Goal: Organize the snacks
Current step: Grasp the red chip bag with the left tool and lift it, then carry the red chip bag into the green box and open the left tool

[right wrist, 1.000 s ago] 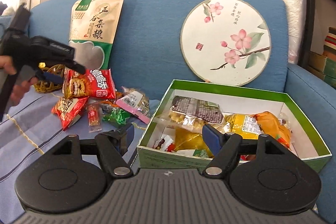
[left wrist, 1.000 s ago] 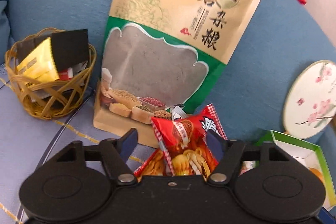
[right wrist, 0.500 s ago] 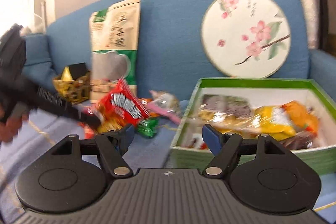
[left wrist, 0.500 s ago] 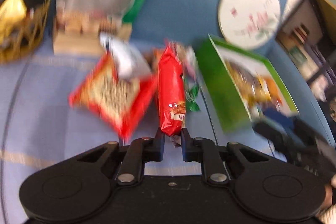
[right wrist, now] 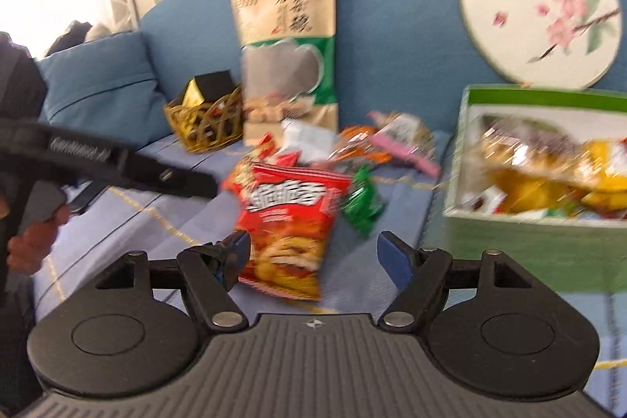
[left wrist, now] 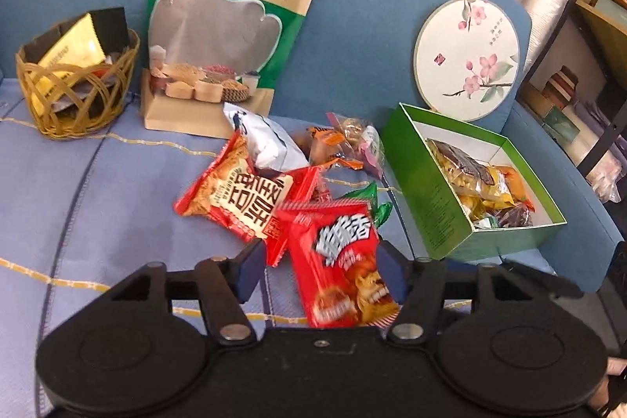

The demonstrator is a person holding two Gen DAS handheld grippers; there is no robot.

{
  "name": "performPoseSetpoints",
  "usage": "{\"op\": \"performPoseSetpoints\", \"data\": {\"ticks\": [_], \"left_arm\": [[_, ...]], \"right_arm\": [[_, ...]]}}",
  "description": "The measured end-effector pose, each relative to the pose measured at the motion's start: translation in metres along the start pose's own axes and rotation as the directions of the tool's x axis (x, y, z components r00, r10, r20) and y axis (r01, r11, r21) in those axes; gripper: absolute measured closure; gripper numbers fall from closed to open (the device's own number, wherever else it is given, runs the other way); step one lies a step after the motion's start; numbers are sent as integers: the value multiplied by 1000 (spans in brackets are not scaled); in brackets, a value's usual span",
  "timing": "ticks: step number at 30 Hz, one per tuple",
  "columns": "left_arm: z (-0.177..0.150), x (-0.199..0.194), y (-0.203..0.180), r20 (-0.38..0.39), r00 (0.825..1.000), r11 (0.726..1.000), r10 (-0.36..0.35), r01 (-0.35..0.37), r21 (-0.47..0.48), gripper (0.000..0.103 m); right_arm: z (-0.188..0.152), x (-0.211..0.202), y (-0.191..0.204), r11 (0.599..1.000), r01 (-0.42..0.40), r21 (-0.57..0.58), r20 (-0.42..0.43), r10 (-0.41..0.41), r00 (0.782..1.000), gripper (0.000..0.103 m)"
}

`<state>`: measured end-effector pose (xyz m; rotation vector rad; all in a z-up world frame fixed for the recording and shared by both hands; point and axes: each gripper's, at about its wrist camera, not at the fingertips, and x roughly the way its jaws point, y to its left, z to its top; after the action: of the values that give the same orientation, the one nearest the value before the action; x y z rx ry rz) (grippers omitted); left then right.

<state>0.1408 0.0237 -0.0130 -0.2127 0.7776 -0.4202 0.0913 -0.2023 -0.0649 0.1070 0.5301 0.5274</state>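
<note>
A: Left gripper (left wrist: 319,263) has just sprung its jaws apart, right out wide. The red snack packet (left wrist: 339,263) sits between them, and neither pad presses on it, so nothing is gripped.

B: From the right wrist view that packet lies flat on the blue sofa seat (left wrist: 98,206), to the left of the green box (left wrist: 435,198), printed face up. The picture is smeared with motion, mind.

A: And the right gripper (right wrist: 313,257)?

B: Jaws spread wide too, and empty. The packet's lower end shows between them, nearer the left finger; I cannot tell whether it touches.

A: Take the green box as our marker. Left of it, a small heap: a second red packet (left wrist: 239,194), a white pouch (left wrist: 270,143) behind that, a green-wrapped sweet (left wrist: 372,200) almost against the box wall, some clear-wrapped pieces (left wrist: 348,140) further back.

B: Inside the box, yellow and dark packets (left wrist: 478,183) already fill the floor. Behind it, a round painted fan (left wrist: 466,57) leans on the backrest.

A: Well left of the box, a tall grain bag (left wrist: 235,18) stands against the backrest, a wicker basket (left wrist: 74,85) beyond it holding sachets.

B: A hand (right wrist: 33,241) grips the left tool's handle at the frame edge.
</note>
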Motion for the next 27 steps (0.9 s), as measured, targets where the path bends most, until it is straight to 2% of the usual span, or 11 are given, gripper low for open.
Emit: {"op": "performPoseSetpoints", "data": {"ticks": [5, 9, 13, 15, 16, 17, 18, 22, 23, 27], "left_arm": [[-7, 14, 5, -50, 999, 1000, -15, 15, -10, 0], [-14, 19, 9, -87, 996, 999, -33, 30, -38, 0], [-19, 29, 13, -123, 992, 998, -23, 15, -65, 0], [-21, 35, 18, -116, 993, 994, -31, 19, -104, 1], [-20, 37, 21, -115, 992, 990, -61, 45, -133, 14], [-18, 38, 23, -119, 991, 985, -69, 48, -166, 19], [-17, 39, 23, -124, 989, 981, -77, 53, -187, 23], [-10, 27, 7, -99, 993, 992, -67, 56, -115, 29], [-7, 22, 3, -82, 994, 992, -72, 63, -111, 33], [18, 8, -17, -18, 994, 991, -111, 109, -82, 35]], "right_arm": [[-3, 17, -1, 999, -28, 26, -40, 29, 999, 0], [-2, 22, -7, 998, -26, 55, -51, 29, 998, 0], [-6, 29, -11, 998, 7, 64, -71, -2, 997, 0], [-7, 33, -17, 995, 0, 95, -79, 8, 997, 0], [-7, 33, -21, 990, -25, 136, -85, 37, 996, 8], [-7, 33, -24, 983, -72, 168, -89, 87, 992, 23], [-7, 32, -25, 978, -81, 192, -96, 100, 990, 39], [-4, 19, -20, 982, -61, 178, -100, 79, 992, 51], [-2, 14, -18, 985, -57, 161, -82, 71, 994, 53], [12, -9, -17, 992, -39, 123, 17, 37, 999, 54]]}}
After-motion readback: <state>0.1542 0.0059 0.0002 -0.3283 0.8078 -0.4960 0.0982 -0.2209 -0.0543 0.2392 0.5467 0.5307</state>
